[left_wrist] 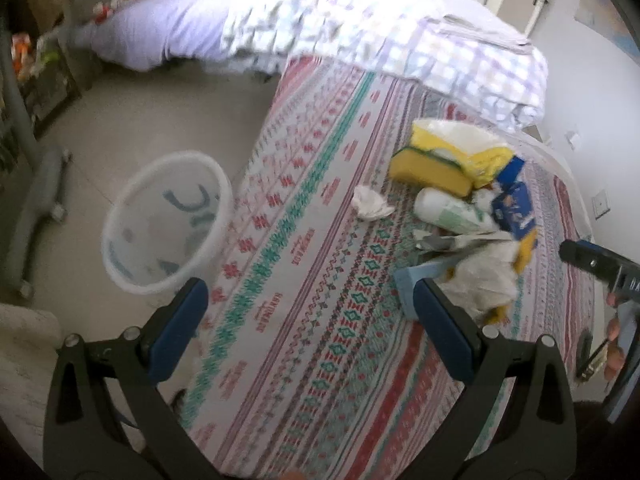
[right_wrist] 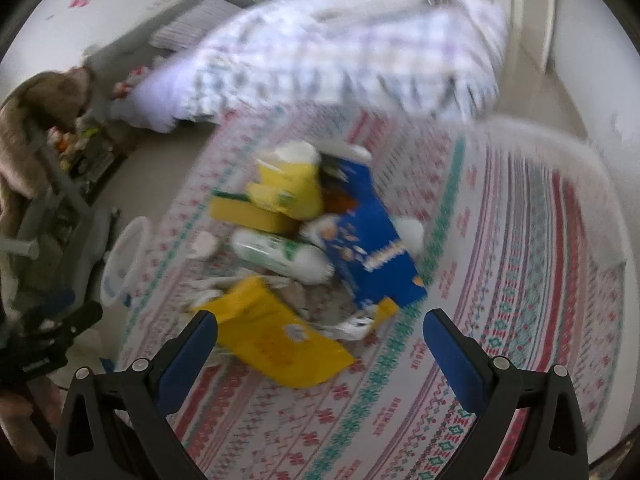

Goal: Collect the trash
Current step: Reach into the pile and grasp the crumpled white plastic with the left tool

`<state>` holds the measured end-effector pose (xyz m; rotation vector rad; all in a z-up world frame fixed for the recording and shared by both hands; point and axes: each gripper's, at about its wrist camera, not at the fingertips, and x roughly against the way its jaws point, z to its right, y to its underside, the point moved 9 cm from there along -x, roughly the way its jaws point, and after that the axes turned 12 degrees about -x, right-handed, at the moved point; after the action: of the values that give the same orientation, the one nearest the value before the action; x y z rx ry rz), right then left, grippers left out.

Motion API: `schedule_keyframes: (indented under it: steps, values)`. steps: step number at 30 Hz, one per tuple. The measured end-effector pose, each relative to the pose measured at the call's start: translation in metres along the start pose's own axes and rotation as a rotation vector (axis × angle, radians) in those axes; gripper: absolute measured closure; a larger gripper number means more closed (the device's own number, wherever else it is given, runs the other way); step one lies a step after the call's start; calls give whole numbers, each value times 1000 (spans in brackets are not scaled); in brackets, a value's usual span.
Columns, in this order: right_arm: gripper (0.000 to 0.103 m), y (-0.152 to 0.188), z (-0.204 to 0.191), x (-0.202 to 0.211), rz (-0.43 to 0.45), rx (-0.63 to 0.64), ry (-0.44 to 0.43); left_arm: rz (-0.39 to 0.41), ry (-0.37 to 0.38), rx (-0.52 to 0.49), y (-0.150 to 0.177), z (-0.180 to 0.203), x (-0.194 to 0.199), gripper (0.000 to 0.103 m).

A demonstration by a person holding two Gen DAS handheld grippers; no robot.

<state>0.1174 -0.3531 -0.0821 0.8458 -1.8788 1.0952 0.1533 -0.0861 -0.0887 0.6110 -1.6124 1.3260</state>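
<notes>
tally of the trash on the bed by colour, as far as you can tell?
Yellow: 3, sponge, bag, flat wrapper
Blue: 2, snack bag, flat piece
White: 2, tissue, bottle
Total: 7; the pile hides more.

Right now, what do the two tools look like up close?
Both match: the left tool and right tool have matte black angular frames with triangular cutouts, silver round fasteners at the joints, and flat blue pads lining the fingers. No cables or sleeves visible.
</notes>
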Motion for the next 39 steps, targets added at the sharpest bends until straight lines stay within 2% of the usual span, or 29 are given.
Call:
schedule_keyframes:
  steps: [1, 2, 4, 7, 10, 13, 16, 25, 27, 28, 29, 32, 34, 39]
  values:
    - [0, -4, 5, -5, -19, -17, 9, -34, 33, 21, 3, 2, -11, 10]
    - [1, -8, 11, -9, -22, -28, 14, -52, 97, 36, 2, 10, -18, 12]
    - [1, -19, 21, -15, -21, -47, 36, -23, 133, 22, -8, 20, -19, 12]
    - [1, -24, 30, -19, -41, -89, 25, 18, 172, -73, -19, 48, -14, 12]
    - [1, -24, 33, -19, -55, -101, 11, 28, 222, -204, -20, 87, -13, 14]
    - [1, -23, 41, -19, -50, -90, 39, 6, 266, -306, -13, 119, -15, 25]
    - [1, -20, 53, -19, -55, -98, 58, -8, 270, -364, -5, 132, -21, 30]
    - [1, -8, 69, -8, -48, -105, 56, 11, 358, -364, -11, 149, -37, 40]
    - [1, -4, 70, -6, -46, -102, 57, 8, 382, -359, -8, 154, -39, 45]
    - [1, -3, 70, -5, -46, -102, 58, 3, 401, -355, -7, 158, -39, 51]
    - [1, -2, 71, -5, -46, -102, 58, -3, 418, -354, -5, 161, -39, 62]
    - [1, 3, 73, -2, -45, -104, 59, -11, 423, -377, 0, 169, -39, 73]
    - [1, 4, 73, 0, -43, -104, 58, 0, 413, -402, 1, 173, -34, 76]
    - [1, 8, 68, 6, -32, -103, 38, 67, 439, -374, -8, 169, -4, 76]
